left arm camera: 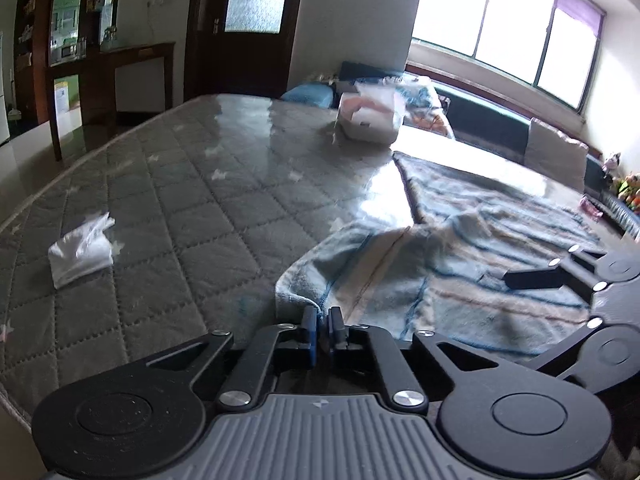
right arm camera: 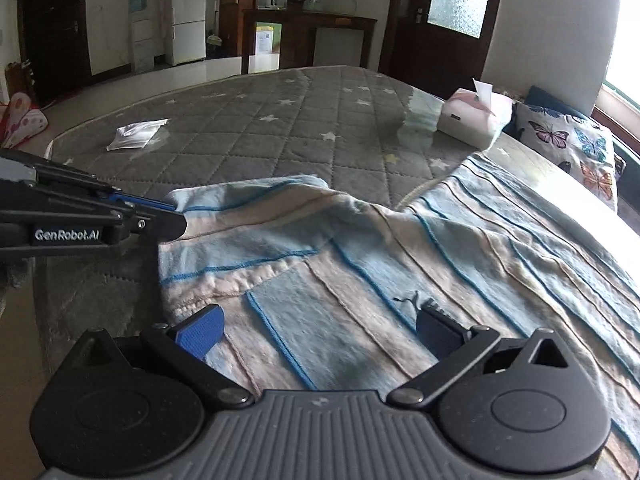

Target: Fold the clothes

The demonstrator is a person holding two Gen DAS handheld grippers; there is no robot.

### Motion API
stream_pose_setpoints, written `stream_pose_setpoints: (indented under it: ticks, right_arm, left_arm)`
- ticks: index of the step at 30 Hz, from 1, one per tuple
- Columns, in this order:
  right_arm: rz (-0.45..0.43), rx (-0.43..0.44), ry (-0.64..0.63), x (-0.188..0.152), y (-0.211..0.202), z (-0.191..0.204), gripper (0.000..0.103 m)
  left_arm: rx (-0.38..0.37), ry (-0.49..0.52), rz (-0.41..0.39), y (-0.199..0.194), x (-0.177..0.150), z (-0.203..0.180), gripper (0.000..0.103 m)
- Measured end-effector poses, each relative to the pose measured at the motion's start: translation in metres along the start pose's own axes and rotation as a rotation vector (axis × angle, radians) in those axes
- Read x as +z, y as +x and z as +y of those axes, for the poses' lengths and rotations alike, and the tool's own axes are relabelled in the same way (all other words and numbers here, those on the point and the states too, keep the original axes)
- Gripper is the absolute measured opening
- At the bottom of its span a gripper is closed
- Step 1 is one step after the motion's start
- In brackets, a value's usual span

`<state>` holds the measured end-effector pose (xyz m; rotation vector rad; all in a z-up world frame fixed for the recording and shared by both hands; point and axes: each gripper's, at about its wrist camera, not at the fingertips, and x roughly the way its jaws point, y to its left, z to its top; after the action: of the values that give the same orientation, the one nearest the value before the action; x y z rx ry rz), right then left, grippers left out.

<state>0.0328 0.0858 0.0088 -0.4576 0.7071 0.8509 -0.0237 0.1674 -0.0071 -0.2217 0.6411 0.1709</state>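
Striped garment (right arm camera: 400, 248) lies on grey star-quilted mattress (right arm camera: 280, 136) near window (left arm camera: 512, 20).

- Daylight enters through the window (left arm camera: 512, 28) at upper right of the left wrist view; panes blown out to white.
- Strong glare streaks on the mattress (left arm camera: 168, 184) near its far edge.
- Room beyond is dim; the door (right arm camera: 444, 12) is dark.
- Striped garment (right arm camera: 400, 264) slightly motion-blurred in the right wrist view.
- Fisheye bending at all edges; corners vignetted black.
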Motion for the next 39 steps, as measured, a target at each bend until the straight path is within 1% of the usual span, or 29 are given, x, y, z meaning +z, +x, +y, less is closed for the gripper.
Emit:
stream_pose_setpoints:
  ticks: [5, 10, 12, 16, 20, 22, 25, 28, 29, 32, 35, 38, 39]
  right_arm:
    - [-0.012, -0.016, 0.008, -0.001, -0.006, -0.005, 0.103]
    - [-0.03, -0.067, 0.046, -0.006, -0.026, -0.026, 0.103]
    - [-0.037, -0.107, 0.068, -0.011, -0.037, -0.04, 0.103]
    - [-0.051, -0.176, 0.112, -0.021, -0.055, -0.066, 0.103]
    - [-0.062, -0.234, 0.158, -0.03, -0.071, -0.089, 0.103]
    - [-0.066, -0.25, 0.181, -0.033, -0.077, -0.097, 0.103]
    - [-0.072, -0.26, 0.214, -0.037, -0.083, -0.109, 0.103]
    - [-0.072, -0.253, 0.225, -0.039, -0.084, -0.112, 0.103]
    - [-0.071, -0.248, 0.224, -0.04, -0.083, -0.112, 0.103]
    - [-0.064, -0.228, 0.218, -0.04, -0.079, -0.109, 0.103]
    - [-0.056, -0.205, 0.217, -0.04, -0.072, -0.104, 0.103]
    - [-0.045, -0.175, 0.21, -0.039, -0.066, -0.096, 0.103]
    - [-0.04, -0.165, 0.205, -0.04, -0.064, -0.093, 0.103]
  left_arm:
    - [-0.064, 0.054, -0.082, -0.016, 0.009, -0.016, 0.004]
    - [-0.174, 0.166, -0.144, -0.027, 0.011, -0.049, 0.004]
    - [-0.224, 0.222, -0.156, -0.029, 0.009, -0.065, 0.004]
    - [-0.308, 0.32, -0.143, -0.027, 0.002, -0.093, 0.004]
    - [-0.369, 0.399, -0.076, -0.018, -0.009, -0.11, 0.005]
    - [-0.39, 0.436, -0.04, -0.015, -0.015, -0.116, 0.007]
    - [-0.399, 0.475, -0.024, -0.017, -0.02, -0.118, 0.008]
    - [-0.402, 0.475, -0.048, -0.023, -0.014, -0.114, 0.013]
    - [-0.391, 0.467, -0.059, -0.023, -0.011, -0.111, 0.014]
    - [-0.322, 0.436, -0.065, -0.015, 0.0, -0.101, 0.014]
    - [-0.259, 0.412, -0.012, 0.006, 0.006, -0.095, 0.014]
    - [-0.213, 0.422, 0.049, 0.025, 0.005, -0.091, 0.014]
    - [-0.208, 0.42, 0.055, 0.028, 0.007, -0.091, 0.014]
